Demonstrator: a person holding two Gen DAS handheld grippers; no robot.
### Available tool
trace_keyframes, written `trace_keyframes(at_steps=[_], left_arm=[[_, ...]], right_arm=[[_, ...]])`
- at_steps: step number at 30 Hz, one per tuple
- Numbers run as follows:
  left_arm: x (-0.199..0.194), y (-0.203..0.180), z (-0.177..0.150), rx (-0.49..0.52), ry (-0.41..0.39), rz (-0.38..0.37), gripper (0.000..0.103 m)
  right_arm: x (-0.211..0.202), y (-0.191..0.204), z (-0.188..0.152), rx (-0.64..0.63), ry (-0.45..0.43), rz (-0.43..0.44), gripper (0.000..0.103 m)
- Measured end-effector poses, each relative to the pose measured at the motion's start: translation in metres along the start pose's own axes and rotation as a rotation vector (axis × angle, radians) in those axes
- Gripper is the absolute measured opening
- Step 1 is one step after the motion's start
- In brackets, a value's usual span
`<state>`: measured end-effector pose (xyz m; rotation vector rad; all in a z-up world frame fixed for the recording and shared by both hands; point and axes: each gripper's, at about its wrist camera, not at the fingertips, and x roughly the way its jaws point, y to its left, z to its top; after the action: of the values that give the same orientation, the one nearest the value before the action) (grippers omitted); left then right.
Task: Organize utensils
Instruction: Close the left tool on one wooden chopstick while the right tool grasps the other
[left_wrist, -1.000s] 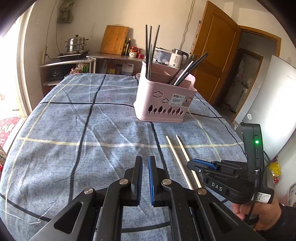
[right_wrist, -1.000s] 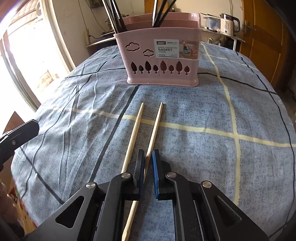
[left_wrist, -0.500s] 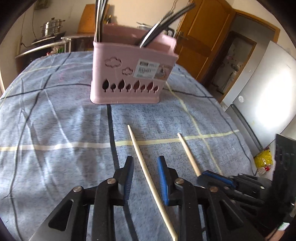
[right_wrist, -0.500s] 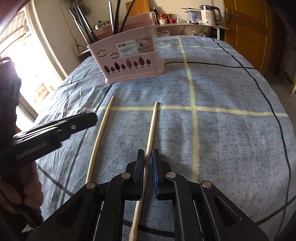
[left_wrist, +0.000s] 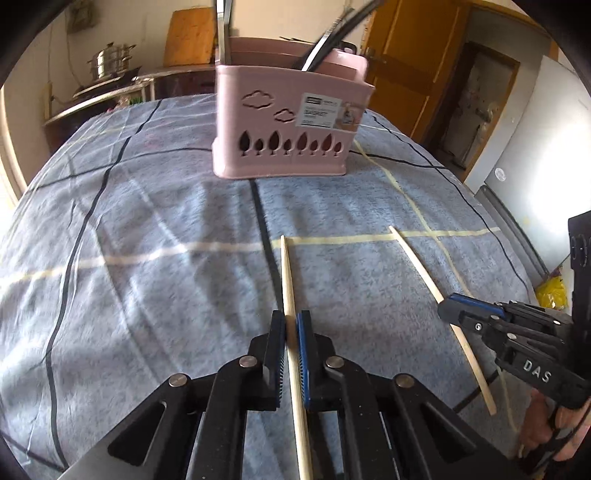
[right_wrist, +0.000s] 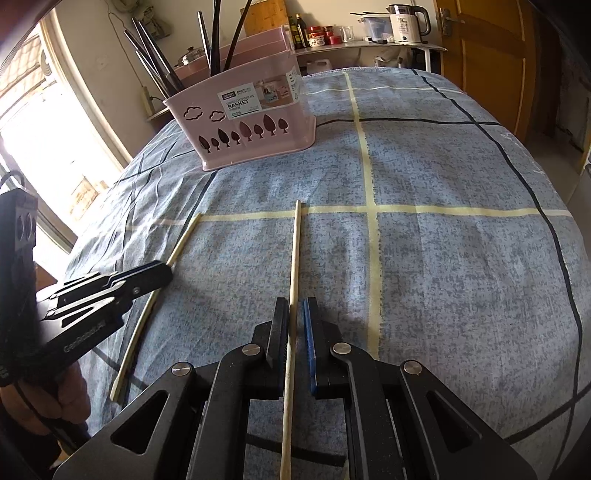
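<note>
Two pale wooden chopsticks lie on the blue checked cloth. My left gripper (left_wrist: 291, 325) is shut on the left chopstick (left_wrist: 287, 273), which runs forward between its fingers; it shows in the right wrist view (right_wrist: 184, 236) too. My right gripper (right_wrist: 294, 314) is shut on the right chopstick (right_wrist: 295, 251), also seen in the left wrist view (left_wrist: 417, 262). A pink utensil basket (left_wrist: 288, 129) with several dark chopsticks stands ahead, also in the right wrist view (right_wrist: 243, 122).
The cloth-covered table (right_wrist: 443, 258) drops off on all sides. A counter with a kettle (right_wrist: 406, 18) and jars is behind it. A steel pot (left_wrist: 110, 61) and a cutting board (left_wrist: 190, 37) stand at the back.
My left gripper moved right over the left chopstick, opened, then closed on it. The right gripper stays shut on its chopstick and has swung it away from the other.
</note>
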<state>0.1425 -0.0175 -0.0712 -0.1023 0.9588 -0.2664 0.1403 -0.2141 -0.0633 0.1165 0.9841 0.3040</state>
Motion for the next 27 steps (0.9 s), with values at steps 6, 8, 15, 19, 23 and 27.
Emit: trace_keyframes(at_steps=[6, 8, 15, 19, 23, 27], left_arm=[[0.002, 0.008, 0.016, -0.019, 0.013, -0.032, 0.012], [0.010, 0.008, 0.025, -0.016, 0.025, -0.042, 0.016], [0.026, 0.006, 0.044, 0.027, 0.046, -0.023, 0.016], [0.028, 0.000, 0.045, 0.067, 0.051, 0.002, 0.016], [0.029, -0.001, 0.045, 0.087, 0.050, 0.035, 0.006], [0.031, 0.001, 0.048, 0.088, 0.062, 0.028, 0.005]], right_arm=[[0.009, 0.010, 0.017, -0.058, 0.002, 0.010, 0.011], [0.013, 0.011, 0.024, -0.073, 0.003, 0.006, 0.012], [0.033, 0.010, 0.046, -0.099, 0.037, 0.003, 0.012], [0.039, 0.011, 0.054, -0.104, 0.051, 0.005, 0.012], [0.044, 0.013, 0.060, -0.112, 0.068, 0.004, 0.011], [0.047, 0.014, 0.064, -0.125, 0.081, -0.005, 0.006]])
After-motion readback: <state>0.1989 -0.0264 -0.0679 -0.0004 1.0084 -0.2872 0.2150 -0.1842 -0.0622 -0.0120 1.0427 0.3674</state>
